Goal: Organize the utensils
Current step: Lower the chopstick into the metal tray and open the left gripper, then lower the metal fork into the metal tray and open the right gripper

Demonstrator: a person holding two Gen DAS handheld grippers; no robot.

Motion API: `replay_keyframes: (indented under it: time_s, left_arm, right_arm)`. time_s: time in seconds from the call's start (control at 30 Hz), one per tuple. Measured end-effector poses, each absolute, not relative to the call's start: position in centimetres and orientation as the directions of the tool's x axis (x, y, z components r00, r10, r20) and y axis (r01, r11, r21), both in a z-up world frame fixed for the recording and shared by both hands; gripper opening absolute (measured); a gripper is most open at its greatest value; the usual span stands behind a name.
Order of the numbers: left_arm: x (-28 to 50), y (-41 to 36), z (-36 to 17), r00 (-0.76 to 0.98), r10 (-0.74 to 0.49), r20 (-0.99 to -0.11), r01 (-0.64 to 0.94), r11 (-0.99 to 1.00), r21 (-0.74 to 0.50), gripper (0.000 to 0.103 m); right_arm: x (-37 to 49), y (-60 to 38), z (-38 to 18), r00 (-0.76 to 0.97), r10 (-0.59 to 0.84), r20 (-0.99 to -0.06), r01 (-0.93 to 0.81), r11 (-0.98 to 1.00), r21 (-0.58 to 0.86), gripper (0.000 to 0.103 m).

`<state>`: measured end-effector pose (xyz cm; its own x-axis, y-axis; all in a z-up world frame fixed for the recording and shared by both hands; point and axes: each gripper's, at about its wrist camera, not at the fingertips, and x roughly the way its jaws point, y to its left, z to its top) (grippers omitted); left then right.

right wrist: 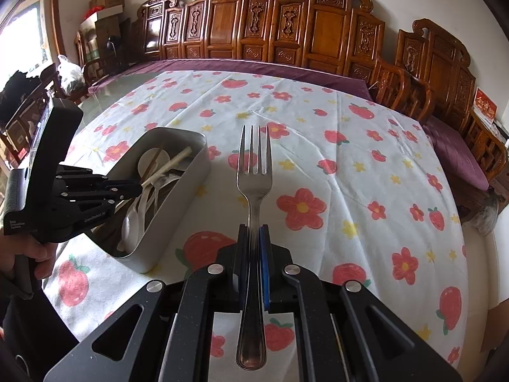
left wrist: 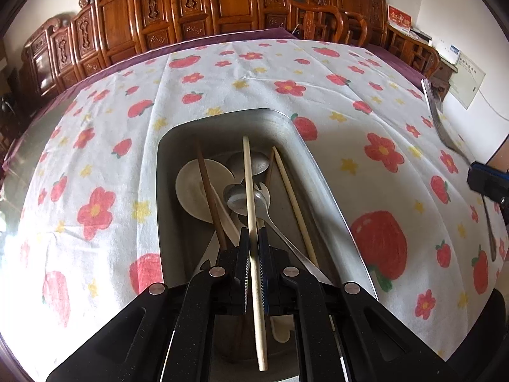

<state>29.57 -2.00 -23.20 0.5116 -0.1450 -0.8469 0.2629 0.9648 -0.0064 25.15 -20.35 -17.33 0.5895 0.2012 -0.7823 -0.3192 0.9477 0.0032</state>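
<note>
1. Carved wooden chairs [right wrist: 321,28] line the wall behind your table, which wears a flowered cloth [right wrist: 334,172].
2. Your left gripper [left wrist: 253,238] is clamped on a pale chopstick [left wrist: 251,197], held over the metal tray [left wrist: 321,191].
3. That tray holds spoons [left wrist: 254,199] and more chopsticks.
4. Your right gripper [right wrist: 254,235] pinches a steel fork [right wrist: 254,178], tines pointing away, above the cloth just right of the tray.

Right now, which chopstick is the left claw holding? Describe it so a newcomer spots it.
On the flowered tablecloth sits a grey metal tin full of utensils. Over it, the left claw pinches a pale chopstick running lengthwise. Unlike the dark brown chopstick and the other pale chopstick beside it, it passes between the claw's pads.
</note>
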Motion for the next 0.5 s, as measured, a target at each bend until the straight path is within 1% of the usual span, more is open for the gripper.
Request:
replay_keyframes:
  time_s: [0.13,0.17,0.2,0.23,0.5]
  left_arm:
    - [29.0,-1.5,-22.3,0.53,-0.156,-0.833,0.264,0.964,-0.013,0.008]
    - [28.9,-1.4,-22.1,0.535,-0.158,-0.83,0.264,0.964,-0.014,0.01]
    - [28.7,-1.2,-21.7,0.543,-0.16,-0.825,0.263,0.965,-0.014,0.015]
    - [28.4,-0.9,-21.3,0.553,-0.16,-0.818,0.26,0.966,-0.013,0.017]
    - [27.3,2.4,-18.3,0.613,-0.163,-0.773,0.218,0.975,-0.033,0.017]
  right_arm:
    - [25.1,-19.4,-17.3,0.585,0.211,-0.783,-0.335,0.942,0.003,0.009]
    - [25.2,-19.1,-17.2,0.585,0.213,-0.783,-0.339,0.941,0.003,0.009]
    - [25.2,-18.7,-17.2,0.584,0.216,-0.783,-0.343,0.939,0.003,0.009]
    - [25.3,-18.4,-17.1,0.583,0.219,-0.782,-0.347,0.938,0.005,0.009]
    - [25.8,-15.0,-16.6,0.57,0.258,-0.78,-0.386,0.922,0.023,0.009]
